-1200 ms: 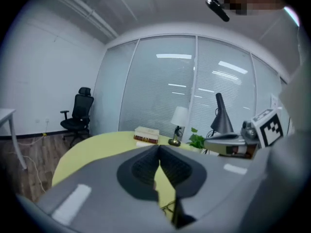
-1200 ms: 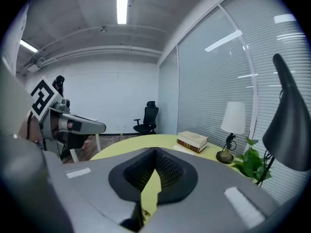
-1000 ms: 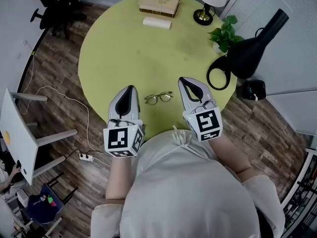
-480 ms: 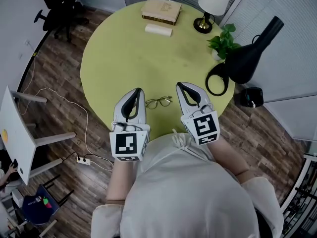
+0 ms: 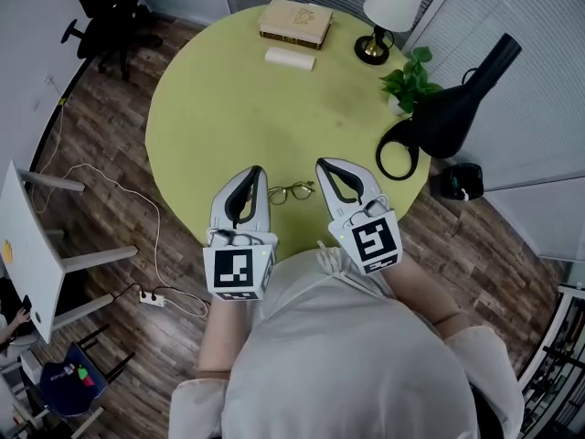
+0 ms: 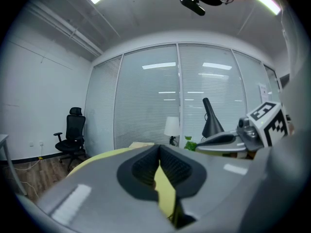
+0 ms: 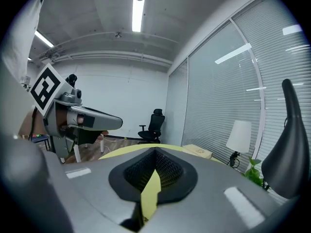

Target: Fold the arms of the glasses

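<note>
1. Glasses (image 5: 292,191) lie on the round yellow-green table (image 5: 228,108), near the edge closest to the person. Whether the arms are folded is too small to read.
2. Left gripper (image 5: 255,172) has its tip just beside the frame's left end. Its jaws are pressed together with nothing between them.
3. Right gripper (image 5: 322,166) has its tip just beside the frame's right end. Its jaws are likewise closed on nothing.
4. Glasses sit between the two tips. No contact is visible.
5. Far side of the table: book (image 5: 294,21), small white box (image 5: 290,58), lamp (image 5: 391,7), potted plant (image 5: 409,76).
6. Black long-necked object (image 5: 457,99) stands by the table's right rim.
</note>
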Action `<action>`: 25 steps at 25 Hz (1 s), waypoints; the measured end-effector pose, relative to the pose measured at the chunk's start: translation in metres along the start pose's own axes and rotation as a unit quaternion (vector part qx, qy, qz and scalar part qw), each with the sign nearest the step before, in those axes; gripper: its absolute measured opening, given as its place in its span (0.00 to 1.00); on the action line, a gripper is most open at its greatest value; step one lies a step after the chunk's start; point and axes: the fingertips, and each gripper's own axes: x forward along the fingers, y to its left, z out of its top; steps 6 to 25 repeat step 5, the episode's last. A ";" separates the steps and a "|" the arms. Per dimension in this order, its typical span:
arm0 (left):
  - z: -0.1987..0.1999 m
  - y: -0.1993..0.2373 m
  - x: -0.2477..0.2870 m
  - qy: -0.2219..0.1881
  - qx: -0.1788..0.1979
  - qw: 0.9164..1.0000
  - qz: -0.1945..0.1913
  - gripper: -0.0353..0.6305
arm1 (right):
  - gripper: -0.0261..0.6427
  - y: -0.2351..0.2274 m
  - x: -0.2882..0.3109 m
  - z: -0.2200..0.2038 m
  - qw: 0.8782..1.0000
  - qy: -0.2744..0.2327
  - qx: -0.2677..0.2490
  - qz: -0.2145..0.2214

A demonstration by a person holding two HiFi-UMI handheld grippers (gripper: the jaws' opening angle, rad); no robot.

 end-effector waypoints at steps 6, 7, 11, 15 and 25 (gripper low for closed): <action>-0.002 0.003 -0.001 0.003 -0.013 1.000 -0.005 0.06 | 0.03 0.004 0.002 0.002 1.000 0.004 0.005 0.002; -0.002 0.003 -0.001 0.003 -0.013 1.000 -0.005 0.06 | 0.03 0.004 0.002 0.002 1.000 0.004 0.005 0.002; -0.002 0.003 -0.001 0.003 -0.013 1.000 -0.005 0.06 | 0.03 0.004 0.002 0.002 1.000 0.004 0.005 0.002; -0.002 0.003 -0.001 0.003 -0.013 1.000 -0.005 0.06 | 0.03 0.004 0.002 0.002 1.000 0.004 0.005 0.002; -0.002 0.003 -0.001 0.003 -0.013 1.000 -0.005 0.06 | 0.03 0.004 0.002 0.002 1.000 0.004 0.005 0.002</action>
